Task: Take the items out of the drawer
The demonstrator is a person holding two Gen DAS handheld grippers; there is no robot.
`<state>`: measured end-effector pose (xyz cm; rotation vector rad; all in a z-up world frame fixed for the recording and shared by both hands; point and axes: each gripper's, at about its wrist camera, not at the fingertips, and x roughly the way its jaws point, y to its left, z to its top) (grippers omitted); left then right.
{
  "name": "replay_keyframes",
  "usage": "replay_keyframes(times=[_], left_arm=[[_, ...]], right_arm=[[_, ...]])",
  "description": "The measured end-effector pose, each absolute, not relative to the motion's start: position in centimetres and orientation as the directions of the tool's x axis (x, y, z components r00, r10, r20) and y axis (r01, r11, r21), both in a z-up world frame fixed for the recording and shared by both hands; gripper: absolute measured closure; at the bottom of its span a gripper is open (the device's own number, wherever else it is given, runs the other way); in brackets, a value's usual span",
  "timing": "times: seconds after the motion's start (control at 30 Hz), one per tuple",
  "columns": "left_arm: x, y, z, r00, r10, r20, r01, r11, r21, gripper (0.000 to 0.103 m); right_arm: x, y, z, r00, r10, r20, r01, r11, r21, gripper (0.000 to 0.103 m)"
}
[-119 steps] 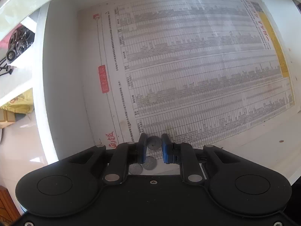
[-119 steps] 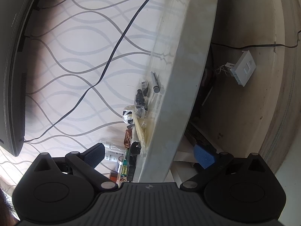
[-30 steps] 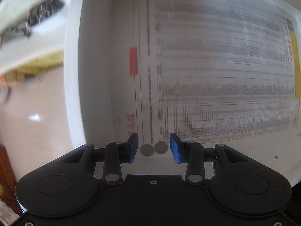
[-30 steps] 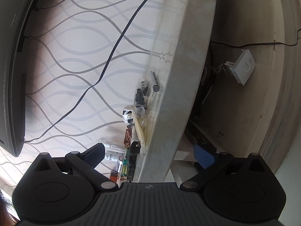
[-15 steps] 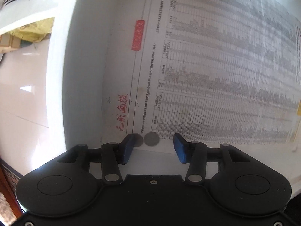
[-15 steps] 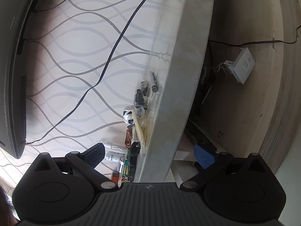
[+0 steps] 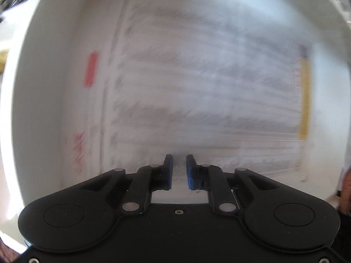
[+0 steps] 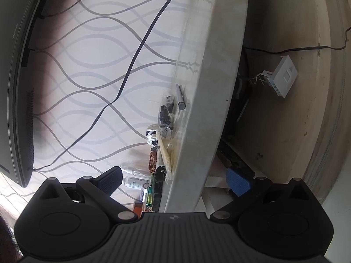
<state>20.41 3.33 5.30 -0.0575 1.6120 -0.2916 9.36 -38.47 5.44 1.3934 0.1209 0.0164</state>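
The left wrist view is smeared by motion. My left gripper (image 7: 179, 168) points down into the white drawer (image 7: 43, 87), over the near edge of the printed sheet (image 7: 197, 87) that lines its floor. Its jaws are closing and stand a narrow gap apart. A grey smear sits at the tips, and I cannot tell whether it is a coin. No coin shows clearly anywhere in the drawer. My right gripper (image 8: 175, 182) is held level and open beside the stone counter edge (image 8: 208, 87), with nothing between its fingers.
A hand (image 7: 346, 186) shows at the drawer's right edge. In the right wrist view a dark monitor (image 8: 15, 87) and a black cable (image 8: 142, 43) lie against patterned wallpaper. Small clutter (image 8: 164, 118) and bottles (image 8: 133, 184) sit on the counter. A white socket box (image 8: 285, 76) hangs from wires.
The left gripper's jaws have narrowed from wide apart to a slim gap, and its view has swung and blurred. The two coins seen by its tips no longer show. The right gripper has not moved.
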Motion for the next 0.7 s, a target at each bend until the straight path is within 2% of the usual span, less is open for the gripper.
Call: replay_keyframes(times=[0.03,0.1,0.2,0.37,0.53,0.57,0.67,0.7], left_arm=[[20.4,3.1,5.4,-0.075,-0.197,-0.977,0.166,0.964,-0.207,0.088],[20.1,2.8,5.3,-0.120,-0.120,-0.986,0.217,0.965,-0.144,0.076],[19.7,3.1,4.5,-0.179,-0.010,-0.984,0.232,0.971,-0.052,0.074],[19.4,3.6,4.4,-0.171,-0.001,-0.985,0.169,0.985,-0.031,0.065],[18.8,3.6,5.0,-0.128,0.013,-0.992,0.146,0.989,-0.006,0.067],[18.8,3.5,5.1,-0.125,0.012,-0.992,0.141,0.990,-0.006,0.070],[18.2,3.0,5.5,-0.095,0.010,-0.995,0.161,0.987,-0.005,0.087],[18.0,2.8,5.6,-0.083,0.015,-0.996,0.172,0.985,0.000,0.088]], right_arm=[[9.4,-38.5,5.5,0.994,0.082,-0.076,0.061,0.177,0.982,0.000],[9.4,-38.5,5.5,0.994,0.081,-0.079,0.063,0.179,0.982,0.000],[9.5,-38.4,5.5,0.993,0.082,-0.081,0.065,0.178,0.982,0.000],[9.4,-38.5,5.5,0.994,0.080,-0.078,0.063,0.173,0.983,0.000],[9.3,-38.5,5.4,0.993,0.084,-0.081,0.066,0.175,0.982,0.000],[9.3,-38.5,5.3,0.993,0.085,-0.080,0.064,0.174,0.983,0.000],[9.0,-38.6,5.1,0.994,0.084,-0.075,0.060,0.165,0.984,0.000],[9.0,-38.6,5.0,0.994,0.083,-0.072,0.058,0.162,0.985,0.000]])
